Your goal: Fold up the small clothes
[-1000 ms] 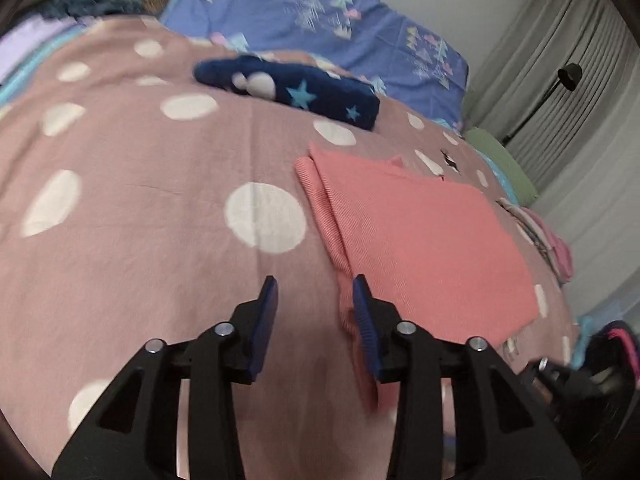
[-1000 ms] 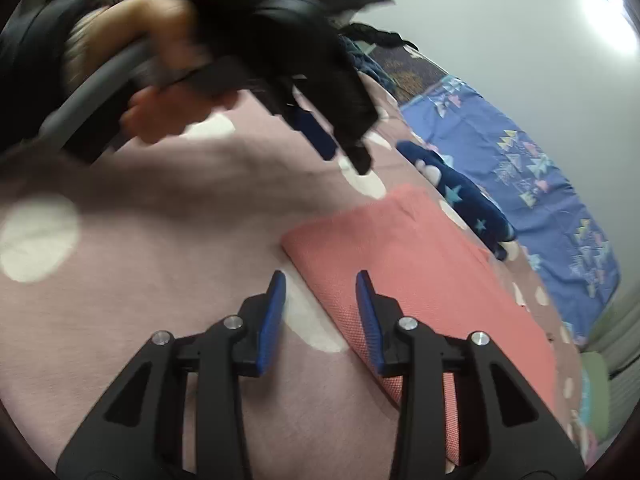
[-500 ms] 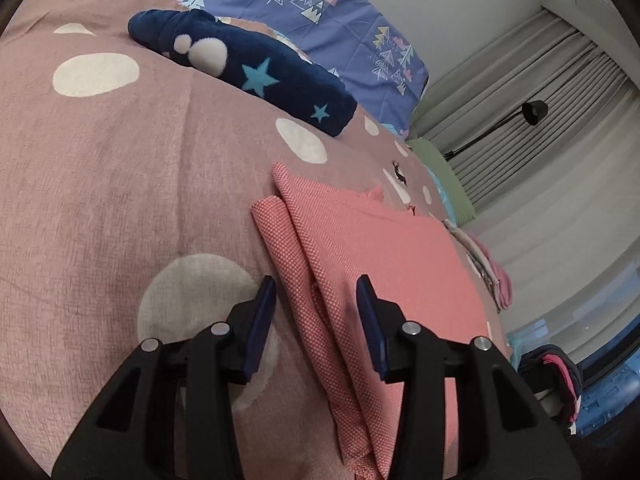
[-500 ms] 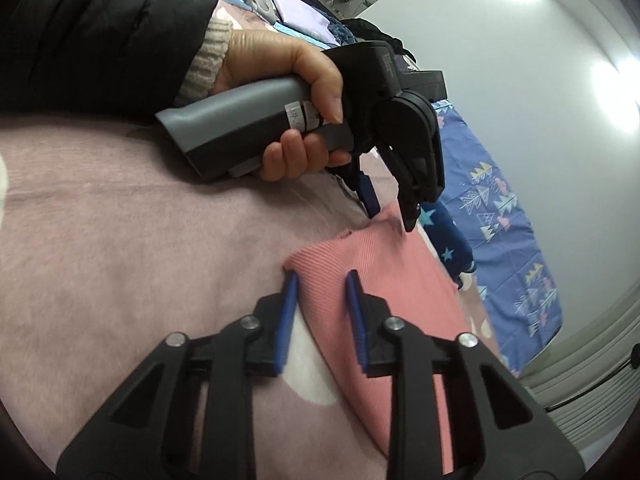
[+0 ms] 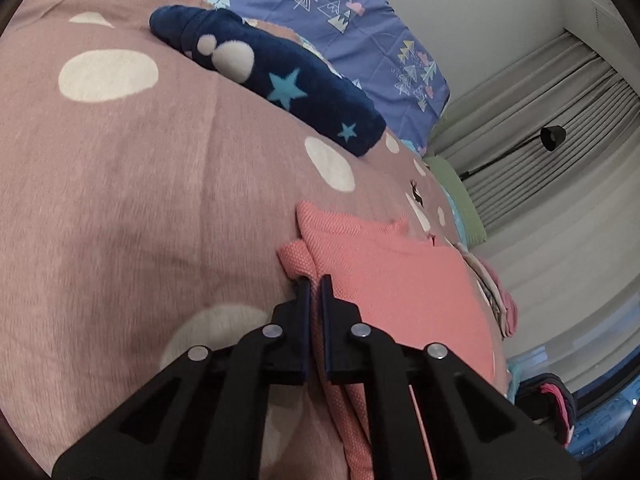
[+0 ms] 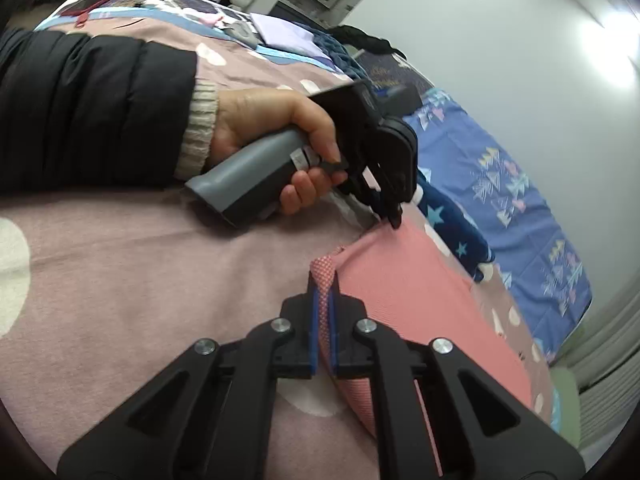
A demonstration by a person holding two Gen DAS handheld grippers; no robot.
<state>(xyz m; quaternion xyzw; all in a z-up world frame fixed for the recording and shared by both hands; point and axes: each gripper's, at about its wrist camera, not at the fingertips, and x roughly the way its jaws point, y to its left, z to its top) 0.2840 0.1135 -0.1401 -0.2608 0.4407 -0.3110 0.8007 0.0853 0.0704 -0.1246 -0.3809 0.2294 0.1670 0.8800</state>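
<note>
Left wrist view shows the left claw clenched on the folded edge of the soft, light pink knit garment lying lower right on the spotted bed blanket, the right claw pinching its other corner, so it will likely drape limply.

Waffle-knit coral garment, fuzzy blanket, seemingly matt plastic tongs

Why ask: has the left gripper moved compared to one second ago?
Yes. The left gripper advanced toward the navy star garment and now pinches the pink garment.
</note>
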